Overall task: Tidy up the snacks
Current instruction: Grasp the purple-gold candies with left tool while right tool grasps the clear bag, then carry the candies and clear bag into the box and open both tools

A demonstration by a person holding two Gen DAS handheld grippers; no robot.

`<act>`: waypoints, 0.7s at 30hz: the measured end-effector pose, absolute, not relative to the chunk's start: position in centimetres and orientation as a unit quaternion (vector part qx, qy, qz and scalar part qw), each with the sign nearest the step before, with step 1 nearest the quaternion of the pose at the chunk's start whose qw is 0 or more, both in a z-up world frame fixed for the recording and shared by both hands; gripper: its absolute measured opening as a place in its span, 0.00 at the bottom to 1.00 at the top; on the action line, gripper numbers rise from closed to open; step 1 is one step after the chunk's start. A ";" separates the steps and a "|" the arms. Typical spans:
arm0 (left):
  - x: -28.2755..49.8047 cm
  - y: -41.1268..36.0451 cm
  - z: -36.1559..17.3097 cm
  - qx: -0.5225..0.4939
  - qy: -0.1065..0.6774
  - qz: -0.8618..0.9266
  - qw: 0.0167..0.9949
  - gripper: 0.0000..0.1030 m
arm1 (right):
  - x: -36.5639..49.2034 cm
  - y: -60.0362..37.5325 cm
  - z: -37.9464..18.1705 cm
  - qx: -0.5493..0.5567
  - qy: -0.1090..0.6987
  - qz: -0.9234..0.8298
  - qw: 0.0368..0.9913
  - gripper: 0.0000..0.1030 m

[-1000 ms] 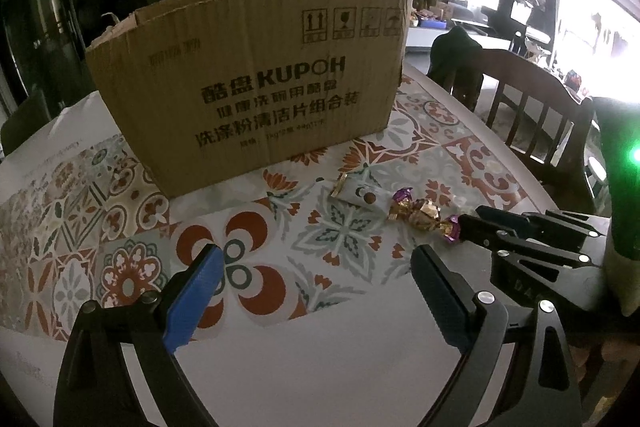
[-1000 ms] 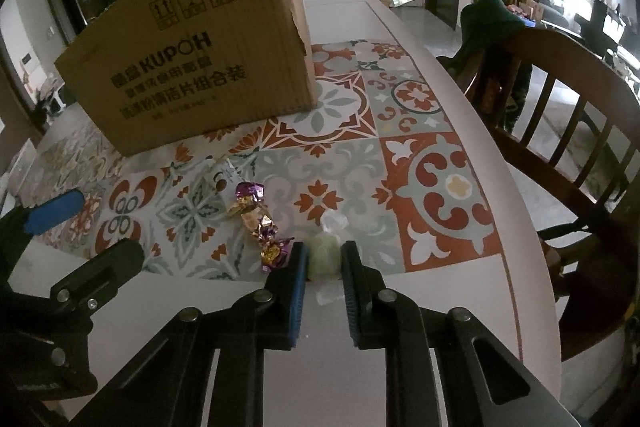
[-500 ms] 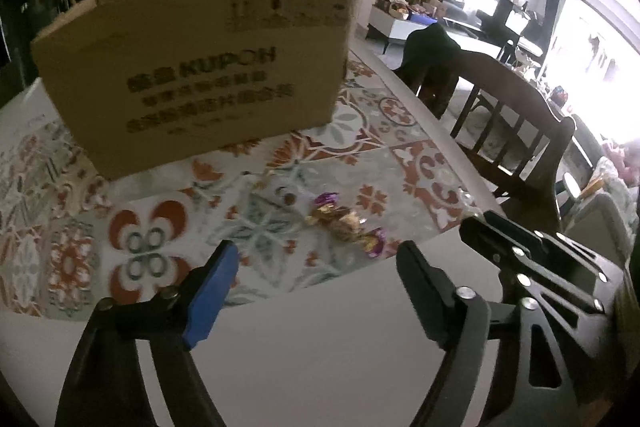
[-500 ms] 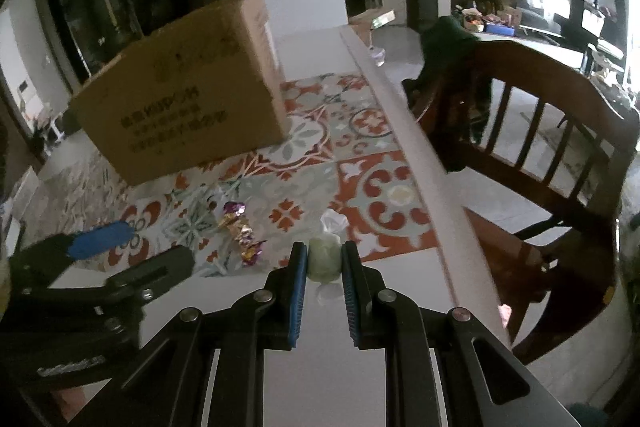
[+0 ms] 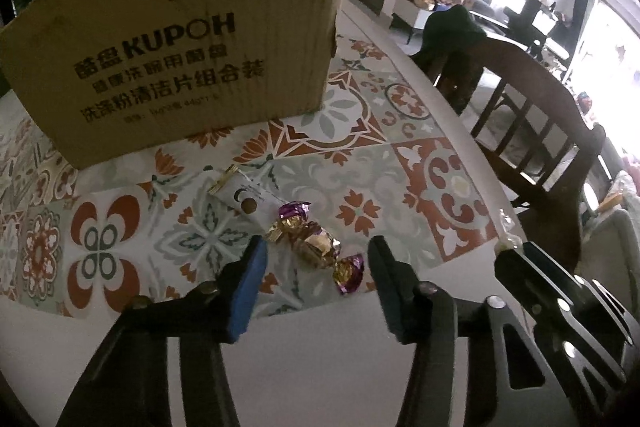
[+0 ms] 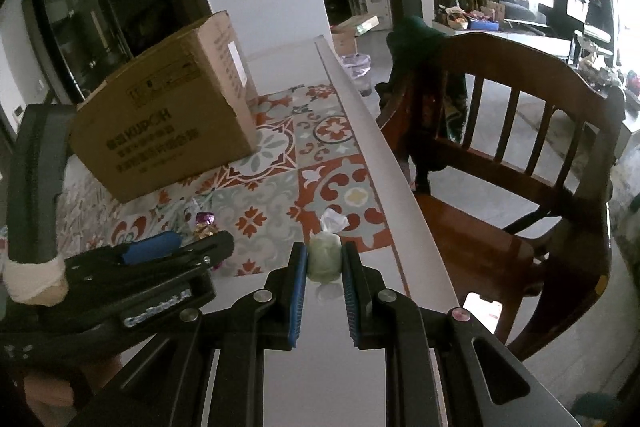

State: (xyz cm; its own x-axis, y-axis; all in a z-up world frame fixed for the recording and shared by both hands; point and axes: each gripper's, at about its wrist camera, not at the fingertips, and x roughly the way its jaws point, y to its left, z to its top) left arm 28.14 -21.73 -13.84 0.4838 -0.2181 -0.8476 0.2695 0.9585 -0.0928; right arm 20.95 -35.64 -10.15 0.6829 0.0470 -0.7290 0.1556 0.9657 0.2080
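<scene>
My left gripper [image 5: 316, 259] is open, its jaws on either side of a gold and purple wrapped candy [image 5: 316, 243] lying on the patterned tablecloth [image 5: 360, 155]. A white snack bar [image 5: 240, 193] lies just behind the candy. My right gripper [image 6: 324, 263] is shut on a pale green wrapped candy [image 6: 325, 259] and holds it above the table's white edge. In the left wrist view the right gripper [image 5: 516, 255] shows at the right. A brown KUPOH cardboard box [image 5: 180, 47] stands behind the snacks; it also shows in the right wrist view [image 6: 168, 115].
A dark wooden chair [image 6: 520, 147] stands close to the table's right side, with a dark garment [image 6: 416, 35] over its back. The left gripper [image 6: 160, 251] fills the lower left of the right wrist view. The gold and purple candy [image 6: 204, 223] shows beside it.
My left gripper has moved forward and down so its open jaws now flank the gold and purple candy. My right gripper has lifted the green candy and swung right.
</scene>
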 end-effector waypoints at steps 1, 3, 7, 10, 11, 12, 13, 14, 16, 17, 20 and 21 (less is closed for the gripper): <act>28.3 -21.8 -14.0 0.026 0.492 -0.138 0.859 0.42 | 21.0 -35.7 -10.2 0.130 0.397 -0.028 0.908 0.18; 28.4 -21.6 -14.4 0.023 0.499 -0.140 0.855 0.29 | 21.1 -35.7 -10.3 0.132 0.396 -0.027 0.908 0.18; 27.9 -20.8 -14.6 0.021 0.495 -0.149 0.856 0.22 | 21.2 -35.5 -10.4 0.133 0.397 -0.022 0.908 0.19; 27.6 -20.0 -14.5 0.012 0.496 -0.162 0.853 0.19 | 21.3 -35.1 -10.4 0.130 0.398 -0.018 0.908 0.19; 27.4 -19.7 -14.4 0.010 0.496 -0.169 0.852 0.19 | 21.3 -35.0 -10.5 0.129 0.399 -0.016 0.908 0.19; 27.2 -19.4 -14.3 0.009 0.495 -0.175 0.851 0.18 | 21.3 -34.8 -10.5 0.129 0.399 -0.015 0.908 0.18; 27.0 -19.3 -14.2 0.009 0.493 -0.178 0.851 0.18 | 21.3 -34.7 -10.4 0.129 0.399 -0.013 0.908 0.19; 26.7 -19.0 -14.0 0.009 0.491 -0.186 0.851 0.18 | 21.3 -34.6 -10.4 0.129 0.399 -0.011 0.908 0.19; 26.3 -18.7 -13.5 0.011 0.485 -0.192 0.853 0.18 | 21.2 -34.4 -10.3 0.130 0.398 -0.007 0.908 0.18; 26.1 -18.7 -13.3 0.013 0.482 -0.194 0.854 0.18 | 21.2 -34.3 -10.2 0.130 0.397 -0.003 0.908 0.18; 25.6 -18.1 -12.6 0.013 0.475 -0.201 0.857 0.17 | 21.0 -33.9 -9.8 0.135 0.395 0.006 0.909 0.18; 25.4 -17.9 -12.4 0.010 0.473 -0.202 0.857 0.17 | 21.0 -33.8 -9.7 0.135 0.394 0.007 0.909 0.18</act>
